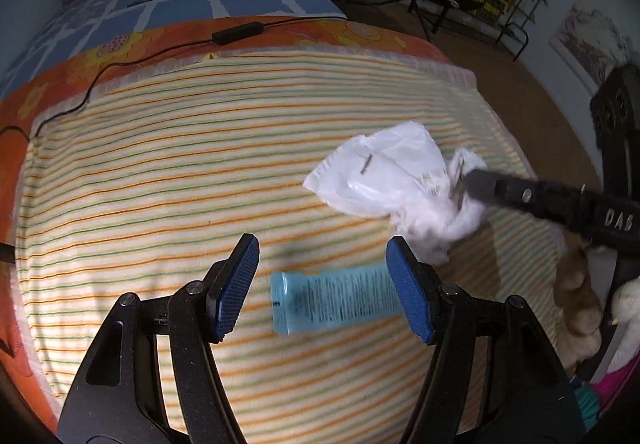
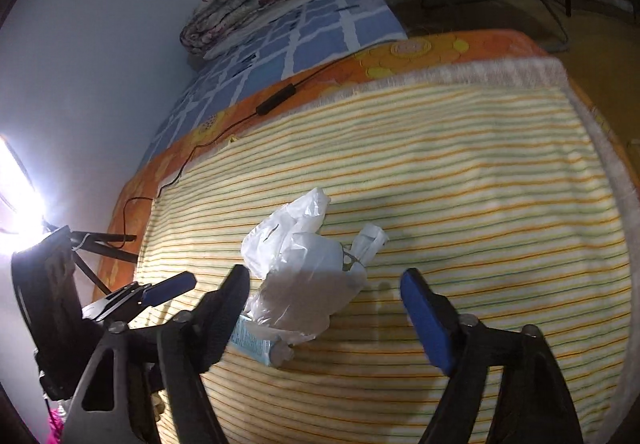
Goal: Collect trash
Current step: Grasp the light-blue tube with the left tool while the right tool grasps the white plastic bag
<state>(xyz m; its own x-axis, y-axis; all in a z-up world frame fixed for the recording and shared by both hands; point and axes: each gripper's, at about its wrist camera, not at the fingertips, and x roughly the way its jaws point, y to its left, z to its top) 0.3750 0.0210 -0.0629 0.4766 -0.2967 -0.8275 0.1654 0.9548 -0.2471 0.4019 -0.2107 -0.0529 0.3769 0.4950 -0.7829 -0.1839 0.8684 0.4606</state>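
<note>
Two sets of jaws are hanging over the striped blanket (image 1: pixel 200 172), both spread w/ nothing pinched. Left gripper (image 1: pixel 322 284) is framing the light-blue tube (image 1: pixel 336 296), which is lying flat on the blanket between the pads w/o touching them, cap end toward 9 o'clock. Right gripper (image 2: pixel 324 314) is standing wide apart too, w/ the crumpled white plastic bag (image 2: pixel 296 272) sitting just past its tips toward 11 o'clock; pads aren't pressing it. In the left wrist view that bag (image 1: pixel 392 180) is lying at 1 o'clock from the tube, the right gripper's finger reaching it from 3 o'clock. Further out, approx 11 o'clock, a black cable (image 1: pixel 240 32) is running across the orange floral sheet (image 1: pixel 120 48) on the bed.
</note>
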